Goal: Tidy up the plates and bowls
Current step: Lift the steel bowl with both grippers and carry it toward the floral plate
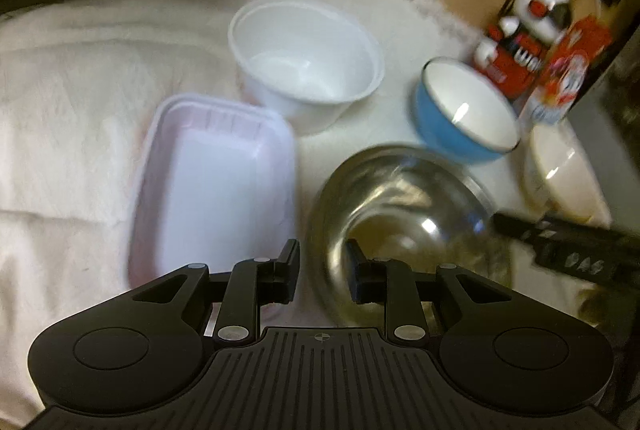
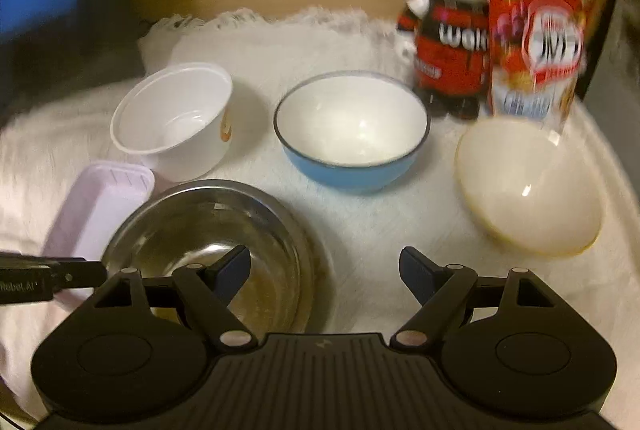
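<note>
White fleece cloth (image 2: pixel 380 222) underneath everything, rumpled toward the left. On it, going down in size:

- Steel bowl (image 2: pixel 208 230), nearest of all, upright and empty, with smears inside.
- Lilac tray (image 1: pixel 216 190), oblong and shallow, just beside the steel bowl on its left.
- White plastic bowl (image 2: pixel 172 118) behind the tray, tipped a little.
- Blue bowl (image 2: pixel 352 126) with a white inside, behind the steel bowl and apart from it.
- Cream bowl (image 2: pixel 528 190) far right, leaning to one side.
- Red carton (image 2: pixel 540 30) and a toy figure (image 2: pixel 452 42) at the back (no part of the job).

Left tool (image 1: pixel 322 270): narrow, straddling the steel bowl's near rim, one finger inside and one outside. Daylight visible on both sides of the rim, so apparently not clamped yet.

Right tool (image 2: pixel 324 266): wide, gripping nothing, with one finger above the steel bowl's inside and the other above bare cloth. Bowl's right edge between them, untouched as far as visible.

Step in hand, by judgement: taking hold of the steel bowl for nesting or stacking. No sorting visibly done; every vessel separate on the cloth.

Next move, probably: close the left tool firmly on the rim, lift level, and send the right tool to a smaller bowl. Thin, slick steel, so likely to swing or slip from a one-sided pinch. Soft cloth below, so expect wobble on setting down.
</note>
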